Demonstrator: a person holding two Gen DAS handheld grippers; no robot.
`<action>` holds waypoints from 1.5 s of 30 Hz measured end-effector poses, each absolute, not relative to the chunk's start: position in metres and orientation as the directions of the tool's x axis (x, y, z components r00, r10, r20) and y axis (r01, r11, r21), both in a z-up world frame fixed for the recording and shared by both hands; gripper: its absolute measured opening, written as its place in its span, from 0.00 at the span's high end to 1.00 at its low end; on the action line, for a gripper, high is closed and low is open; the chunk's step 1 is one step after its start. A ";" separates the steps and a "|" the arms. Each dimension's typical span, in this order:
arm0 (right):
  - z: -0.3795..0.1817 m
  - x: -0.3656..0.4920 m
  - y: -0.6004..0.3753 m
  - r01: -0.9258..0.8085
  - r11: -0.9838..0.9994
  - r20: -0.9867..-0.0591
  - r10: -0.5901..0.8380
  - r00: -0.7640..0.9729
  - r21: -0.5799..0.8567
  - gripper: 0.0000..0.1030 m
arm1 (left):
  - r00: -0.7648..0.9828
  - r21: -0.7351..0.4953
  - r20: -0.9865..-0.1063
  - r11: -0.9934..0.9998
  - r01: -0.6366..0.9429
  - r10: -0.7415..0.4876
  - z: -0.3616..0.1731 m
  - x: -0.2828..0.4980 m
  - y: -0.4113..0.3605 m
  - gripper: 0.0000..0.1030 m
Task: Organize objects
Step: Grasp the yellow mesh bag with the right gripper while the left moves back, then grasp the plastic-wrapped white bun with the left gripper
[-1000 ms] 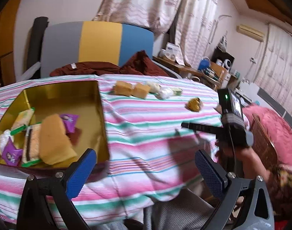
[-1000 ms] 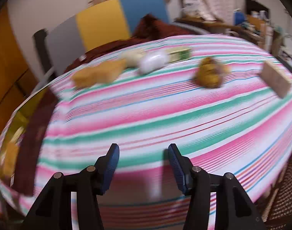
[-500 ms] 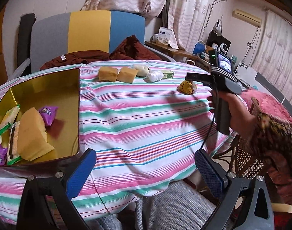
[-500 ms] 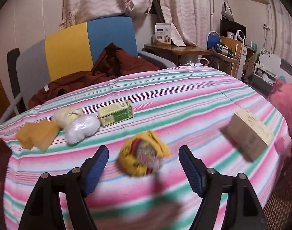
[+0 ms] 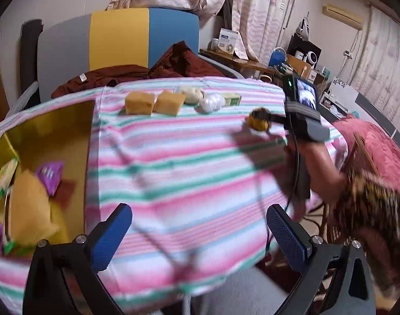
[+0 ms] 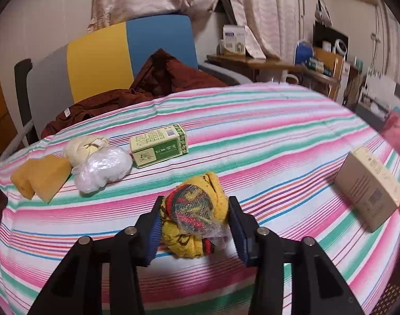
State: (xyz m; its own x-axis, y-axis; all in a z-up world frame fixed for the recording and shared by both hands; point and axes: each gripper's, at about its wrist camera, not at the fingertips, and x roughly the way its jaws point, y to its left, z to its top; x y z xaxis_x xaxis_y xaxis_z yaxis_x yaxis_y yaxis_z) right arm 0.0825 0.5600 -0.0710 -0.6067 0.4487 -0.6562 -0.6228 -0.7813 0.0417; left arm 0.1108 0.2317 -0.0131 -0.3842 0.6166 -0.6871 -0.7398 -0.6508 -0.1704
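Right tool (image 6: 194, 225) now astride yellow knit bundle (image 6: 194, 218) (plastic-wrapped, red-green patterned)

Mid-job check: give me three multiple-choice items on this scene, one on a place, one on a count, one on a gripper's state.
1. Where is the yellow knit bundle?
A. in the gold box
B. between the right gripper's fingers
C. on the chair

2. How many yellow sponge blocks lie side by side on the tablecloth?
A. two
B. four
C. none

3. The left gripper is:
A. shut on a box
B. open
C. holding cloth

Answers: B, the right gripper flanks it; A, sponge blocks are two; B, its fingers stand wide, nothing between.
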 end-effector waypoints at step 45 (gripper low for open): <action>-0.078 0.113 0.575 -0.716 -0.681 -0.617 0.499 -0.609 0.155 0.52 | -0.455 0.157 -0.745 -0.535 -0.830 0.488 -0.076 -0.036 0.490 0.64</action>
